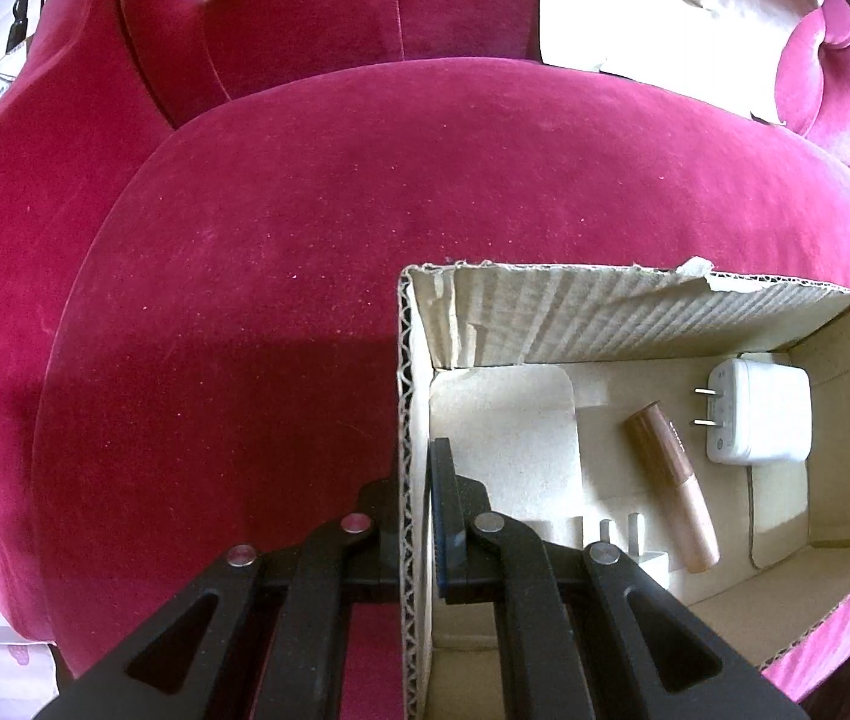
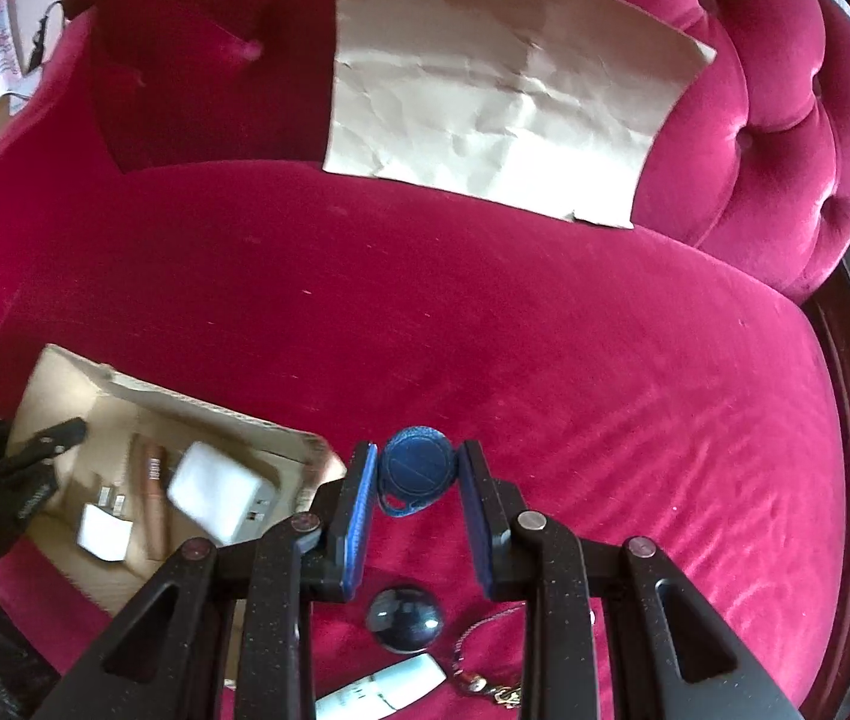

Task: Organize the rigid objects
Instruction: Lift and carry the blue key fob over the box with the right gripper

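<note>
An open cardboard box (image 1: 545, 312) sits on a red velvet sofa seat (image 1: 305, 240). Inside lie a white charger (image 1: 761, 414), a brown lip tube (image 1: 671, 480) and a small white plug (image 1: 647, 558). My left gripper (image 1: 416, 504) is shut on the box's left wall (image 1: 407, 420). My right gripper (image 2: 419, 480) is shut on a round blue tag (image 2: 416, 468) and holds it above the seat, right of the box (image 2: 125, 390). The charger (image 2: 221, 492), tube (image 2: 155, 492) and plug (image 2: 104, 531) also show in the right wrist view.
A creased brown paper sheet (image 2: 497, 108) leans on the sofa back. Below my right gripper lie a dark dome-shaped object (image 2: 404, 618), a white tube (image 2: 383, 690) and a small chain with a charm (image 2: 479, 672). The left gripper (image 2: 47, 444) and a hand show at left.
</note>
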`<state>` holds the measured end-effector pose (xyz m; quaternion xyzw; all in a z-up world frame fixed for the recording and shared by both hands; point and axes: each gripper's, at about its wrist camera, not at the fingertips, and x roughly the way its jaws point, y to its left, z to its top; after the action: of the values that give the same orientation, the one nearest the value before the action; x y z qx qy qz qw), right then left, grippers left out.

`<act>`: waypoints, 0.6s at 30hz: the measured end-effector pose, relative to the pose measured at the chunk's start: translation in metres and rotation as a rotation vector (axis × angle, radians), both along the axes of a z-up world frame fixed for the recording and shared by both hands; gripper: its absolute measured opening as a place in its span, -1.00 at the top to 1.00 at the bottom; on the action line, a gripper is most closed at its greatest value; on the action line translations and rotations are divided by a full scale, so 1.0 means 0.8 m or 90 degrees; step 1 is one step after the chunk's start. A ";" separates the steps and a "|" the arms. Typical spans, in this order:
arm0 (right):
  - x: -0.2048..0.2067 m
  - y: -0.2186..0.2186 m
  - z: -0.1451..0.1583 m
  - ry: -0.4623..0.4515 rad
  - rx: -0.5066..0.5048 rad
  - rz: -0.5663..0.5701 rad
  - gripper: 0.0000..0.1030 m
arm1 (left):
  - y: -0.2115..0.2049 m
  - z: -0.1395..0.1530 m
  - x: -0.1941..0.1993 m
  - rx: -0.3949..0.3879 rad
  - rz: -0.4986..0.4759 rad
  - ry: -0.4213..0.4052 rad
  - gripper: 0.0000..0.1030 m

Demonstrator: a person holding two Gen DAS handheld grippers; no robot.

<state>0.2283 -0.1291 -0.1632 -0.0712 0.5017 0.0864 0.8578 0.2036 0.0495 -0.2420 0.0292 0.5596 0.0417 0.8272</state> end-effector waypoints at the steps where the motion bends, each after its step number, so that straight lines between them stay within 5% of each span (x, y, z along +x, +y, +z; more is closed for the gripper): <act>1: -0.003 0.004 0.004 0.000 0.005 0.004 0.45 | 0.001 0.001 0.000 0.000 0.000 0.000 0.91; 18: -0.034 0.070 0.017 0.009 0.043 0.098 0.44 | 0.004 -0.001 -0.002 -0.004 0.001 -0.001 0.91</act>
<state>0.2012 -0.0729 -0.1499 -0.0802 0.4973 0.1693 0.8471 0.2017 0.0528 -0.2430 0.0262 0.5590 0.0411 0.8277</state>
